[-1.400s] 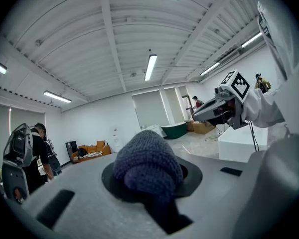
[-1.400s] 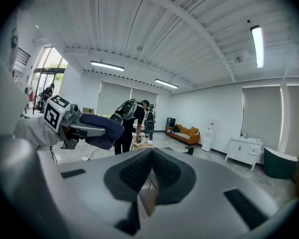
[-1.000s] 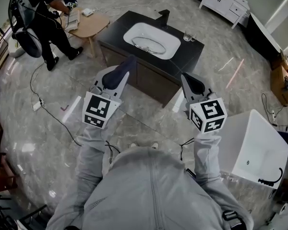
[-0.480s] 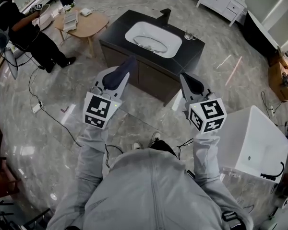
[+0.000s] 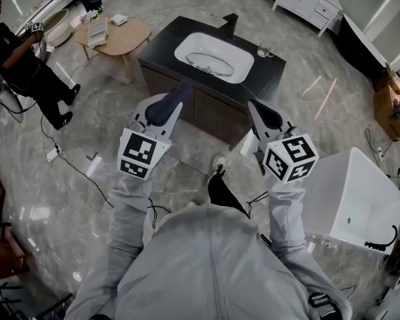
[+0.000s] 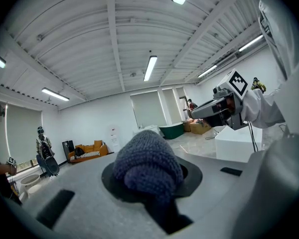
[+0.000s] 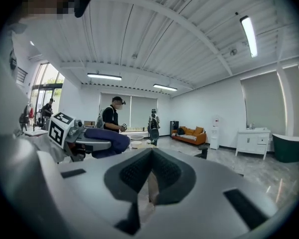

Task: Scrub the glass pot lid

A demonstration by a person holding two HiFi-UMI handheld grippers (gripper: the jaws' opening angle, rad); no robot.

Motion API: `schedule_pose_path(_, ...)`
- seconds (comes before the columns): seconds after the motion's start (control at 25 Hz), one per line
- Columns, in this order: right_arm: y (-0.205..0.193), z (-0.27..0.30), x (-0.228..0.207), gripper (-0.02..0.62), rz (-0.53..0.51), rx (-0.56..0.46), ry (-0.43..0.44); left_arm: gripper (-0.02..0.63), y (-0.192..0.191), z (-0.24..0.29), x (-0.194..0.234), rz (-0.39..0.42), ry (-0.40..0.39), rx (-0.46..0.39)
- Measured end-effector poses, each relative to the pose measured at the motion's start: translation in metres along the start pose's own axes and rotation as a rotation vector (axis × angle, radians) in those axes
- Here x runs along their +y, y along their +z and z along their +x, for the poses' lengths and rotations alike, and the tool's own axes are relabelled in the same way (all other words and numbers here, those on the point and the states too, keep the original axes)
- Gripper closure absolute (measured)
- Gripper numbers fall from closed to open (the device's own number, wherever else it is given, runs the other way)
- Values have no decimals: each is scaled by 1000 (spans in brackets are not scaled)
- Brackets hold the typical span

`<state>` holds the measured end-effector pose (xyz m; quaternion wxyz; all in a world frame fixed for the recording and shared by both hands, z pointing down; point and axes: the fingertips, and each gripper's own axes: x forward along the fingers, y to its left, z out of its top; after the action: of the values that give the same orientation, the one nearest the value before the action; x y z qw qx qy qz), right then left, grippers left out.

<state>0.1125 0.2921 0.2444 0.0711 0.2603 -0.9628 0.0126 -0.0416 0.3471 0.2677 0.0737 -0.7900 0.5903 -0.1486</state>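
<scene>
In the head view we hold both grippers out in front of us, above the marble floor point(image 5: 73, 192) and short of the black counter point(image 5: 163, 39) in the upper middle of the frame. The left gripper point(image 5: 175, 97), left of centre, has its jaws closed on a dark blue knitted cloth point(image 6: 148, 161), which bulges over the tips and hides them. The right gripper point(image 5: 255, 108), right of centre, has its jaws drawn together to a thin slit, and we see nothing between them.

The glass pot lid point(image 5: 210, 61) lies inside the white sink point(image 5: 245, 64) set in the counter, well apart from both grippers. A black tap point(image 5: 228, 24) stands at the sink's far edge, and a small glass point(image 5: 262, 50) sits on the counter to the sink's right.

At the upper left a person in dark clothes point(image 5: 23, 69) stands near a round wooden table point(image 5: 123, 35) with papers on it. A white tub point(image 5: 353, 199) fills the lower right, just beside our right sleeve point(image 5: 287, 225). Cables point(image 5: 67, 162) trail across the floor at the left.
</scene>
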Motion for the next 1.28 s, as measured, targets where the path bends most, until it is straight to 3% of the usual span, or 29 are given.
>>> schedule_pose_path(0.4, -3, 44, -35, 566, -32, 23, 13, 522, -7, 46, 28, -3, 5, 13)
schedule_pose_path(0.56, -2, 66, -64, 566, -67, 11, 0, 522, -14, 79, 41, -6, -2, 27)
schedule_pose_path(1.28, 8, 174, -200, 566, -48, 40, 22, 522, -13, 229, 111, -34, 14, 70)
